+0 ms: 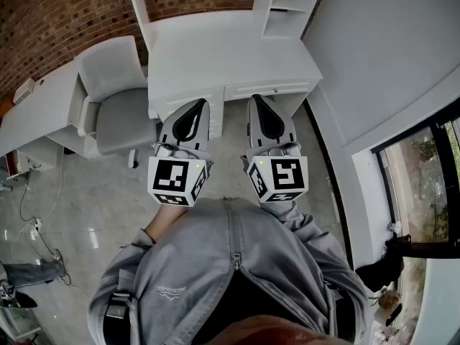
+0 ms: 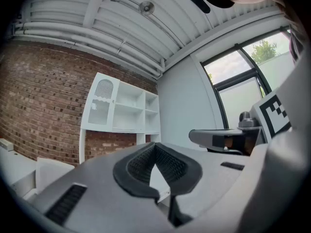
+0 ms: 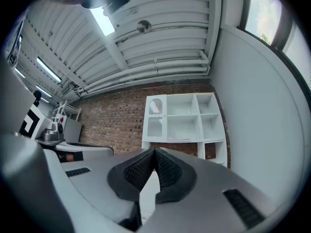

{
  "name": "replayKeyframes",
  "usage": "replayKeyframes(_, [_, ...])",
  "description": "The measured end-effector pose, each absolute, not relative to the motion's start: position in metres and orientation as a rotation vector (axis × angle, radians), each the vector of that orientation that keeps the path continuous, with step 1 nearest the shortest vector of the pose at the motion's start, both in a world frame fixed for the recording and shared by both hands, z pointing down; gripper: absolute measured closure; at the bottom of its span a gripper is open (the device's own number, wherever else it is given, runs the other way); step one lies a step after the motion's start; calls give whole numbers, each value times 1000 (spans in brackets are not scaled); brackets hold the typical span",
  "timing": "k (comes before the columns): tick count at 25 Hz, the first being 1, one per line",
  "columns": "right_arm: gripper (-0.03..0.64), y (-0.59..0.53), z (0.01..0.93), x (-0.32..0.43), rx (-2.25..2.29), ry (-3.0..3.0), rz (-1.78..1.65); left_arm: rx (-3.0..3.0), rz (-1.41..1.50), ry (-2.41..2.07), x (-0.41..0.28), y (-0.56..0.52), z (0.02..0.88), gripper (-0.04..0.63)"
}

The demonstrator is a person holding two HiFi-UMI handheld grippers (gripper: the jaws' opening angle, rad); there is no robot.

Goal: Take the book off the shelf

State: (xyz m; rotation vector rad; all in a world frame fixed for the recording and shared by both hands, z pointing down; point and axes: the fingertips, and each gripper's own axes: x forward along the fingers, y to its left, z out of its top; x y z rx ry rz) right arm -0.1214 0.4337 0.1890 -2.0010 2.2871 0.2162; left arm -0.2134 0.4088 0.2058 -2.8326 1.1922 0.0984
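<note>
A white desk [image 1: 223, 49] stands against the brick wall, and a white shelf unit [image 1: 277, 6] rises from its back. That shelf unit [image 2: 121, 111] [image 3: 187, 118] also appears in both gripper views, with open compartments that look bare. I see no book in any view. My left gripper [image 1: 200, 105] [image 2: 155, 147] and right gripper [image 1: 256, 100] [image 3: 154, 152] are held side by side in front of the person's grey jacket. Both point at the desk, short of its front edge. Each is shut with nothing between its pads.
A grey office chair [image 1: 118, 106] stands left of the desk, close to the left gripper. Further left is a second white desk [image 1: 36, 113], with cables [image 1: 36, 228] on the glossy floor. A white wall and a window [image 1: 431, 185] bound the right side.
</note>
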Motion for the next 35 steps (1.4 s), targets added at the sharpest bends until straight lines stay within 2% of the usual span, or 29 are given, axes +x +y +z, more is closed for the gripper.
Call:
replayKeyframes(20, [589,425,207,-93,-1978,2262,166,-2848,115,1189,-188,406,221,588])
replayKeyframes(35, [591,296,203,-72,-1974,2259,248,-2845,113,1150,-166,269,222,588])
